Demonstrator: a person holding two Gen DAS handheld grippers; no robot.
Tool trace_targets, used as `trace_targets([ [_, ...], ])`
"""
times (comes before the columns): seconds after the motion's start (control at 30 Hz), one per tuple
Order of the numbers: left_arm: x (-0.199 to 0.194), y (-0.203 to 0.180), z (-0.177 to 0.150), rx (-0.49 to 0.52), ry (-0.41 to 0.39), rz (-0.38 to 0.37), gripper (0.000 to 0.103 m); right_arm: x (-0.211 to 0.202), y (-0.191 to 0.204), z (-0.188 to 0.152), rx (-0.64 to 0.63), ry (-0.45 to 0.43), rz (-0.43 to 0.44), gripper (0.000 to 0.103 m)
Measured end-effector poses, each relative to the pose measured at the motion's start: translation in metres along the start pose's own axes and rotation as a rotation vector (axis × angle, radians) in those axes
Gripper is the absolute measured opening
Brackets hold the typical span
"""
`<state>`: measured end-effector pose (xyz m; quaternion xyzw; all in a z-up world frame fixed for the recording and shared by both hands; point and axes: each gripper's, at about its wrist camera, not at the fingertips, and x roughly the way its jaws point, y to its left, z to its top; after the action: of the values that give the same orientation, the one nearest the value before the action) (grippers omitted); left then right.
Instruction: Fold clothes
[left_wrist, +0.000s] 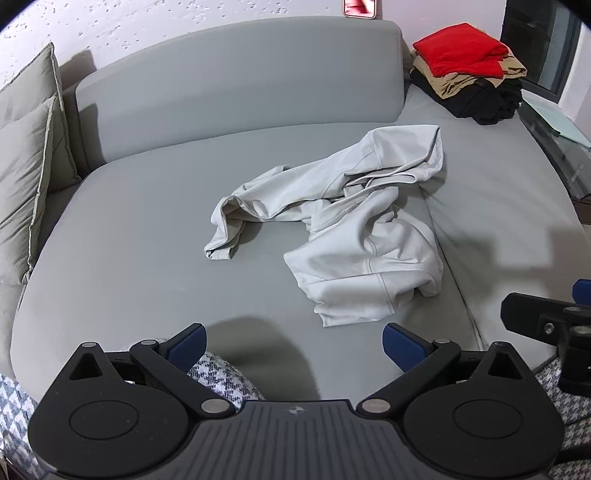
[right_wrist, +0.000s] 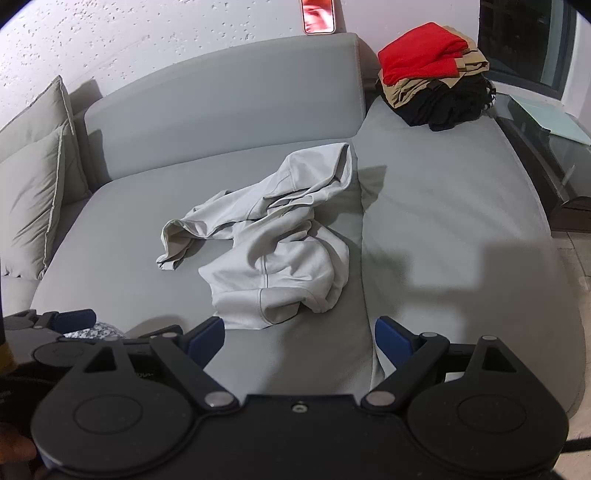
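Note:
A crumpled light grey garment (left_wrist: 343, 225) lies in a heap in the middle of the grey sofa seat (left_wrist: 147, 221); it also shows in the right wrist view (right_wrist: 269, 240). My left gripper (left_wrist: 293, 345) is open and empty, hovering above the seat's front edge, short of the garment. My right gripper (right_wrist: 299, 338) is open and empty, just in front of the garment's near hem. The right gripper shows at the right edge of the left wrist view (left_wrist: 546, 321), and the left one at the left edge of the right wrist view (right_wrist: 55, 325).
A stack of folded clothes, red on top of tan and black (left_wrist: 469, 70), sits at the sofa's back right corner (right_wrist: 432, 70). Grey cushions (left_wrist: 26, 166) lean at the left. A dark glass side table (left_wrist: 561, 147) stands to the right. The backrest (left_wrist: 240, 81) runs behind.

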<state>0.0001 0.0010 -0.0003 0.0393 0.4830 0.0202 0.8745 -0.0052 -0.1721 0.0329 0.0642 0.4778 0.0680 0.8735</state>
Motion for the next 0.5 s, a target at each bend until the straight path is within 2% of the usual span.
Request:
trace_targets([
  [0.2, 0.0, 0.0, 0.005, -0.006, 0.013, -0.009, 0.102, 0.001, -0.012, -0.001, -0.002, -0.003, -0.015, 0.091],
  [0.37, -0.001, 0.0, 0.005, -0.003, 0.022, -0.008, 0.102, 0.001, 0.002, -0.002, -0.002, -0.005, -0.028, 0.092],
  [0.5, 0.0, -0.001, 0.004, 0.005, 0.024, -0.011, 0.102, 0.003, -0.002, -0.004, -0.002, -0.002, -0.017, 0.092],
])
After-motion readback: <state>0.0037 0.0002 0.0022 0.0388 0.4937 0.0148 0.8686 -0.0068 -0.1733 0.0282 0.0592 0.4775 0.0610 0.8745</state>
